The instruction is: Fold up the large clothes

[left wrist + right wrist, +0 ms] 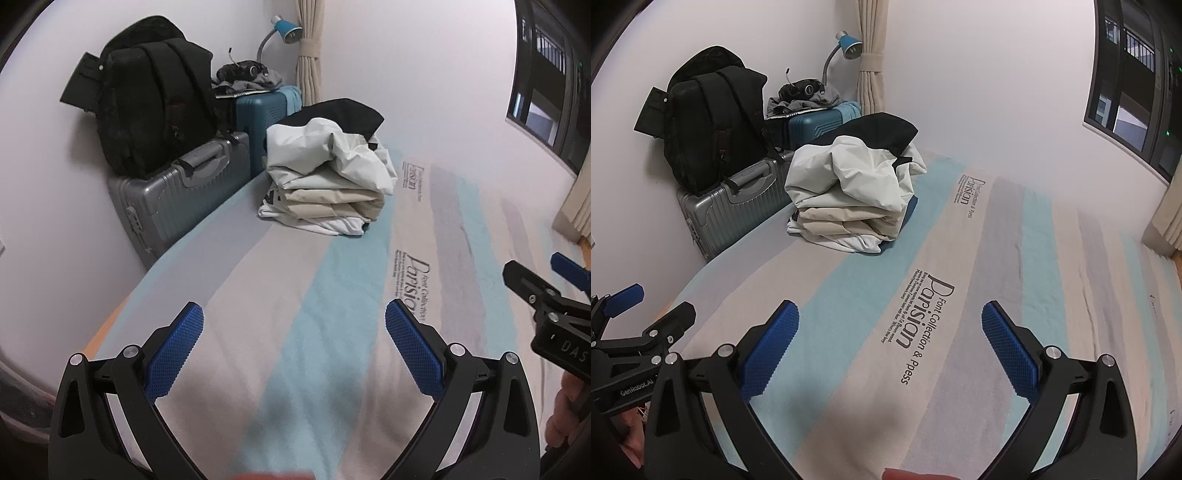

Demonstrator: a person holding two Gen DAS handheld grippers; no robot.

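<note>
Both wide and empty over the striped sheet [960,369], left gripper [294,345] and right gripper [890,345], with the clothes pile [325,177] well ahead, upper middle, slightly nearer the left.

The bed sheet [960,424] was a matt woven cloth with fine creases, and the pile of clothes [325,184] at about 12 o'clock on it mixed a smooth, slightly sheeny white fabric with matt beige and black cloth. At about 10 o'clock the grey suitcase [177,199] looked like ribbed hard plastic with a dull metallic sheen, the teal suitcase [258,110] behind it was grooved glossy plastic, and the backpack [147,103] on top was matt black textile. The left gripper [294,325] and the right gripper [890,325] had matt black plastic frames with bright metal rivets, and their blue pads [1008,350] were rough, finely knurled plastic.
</note>
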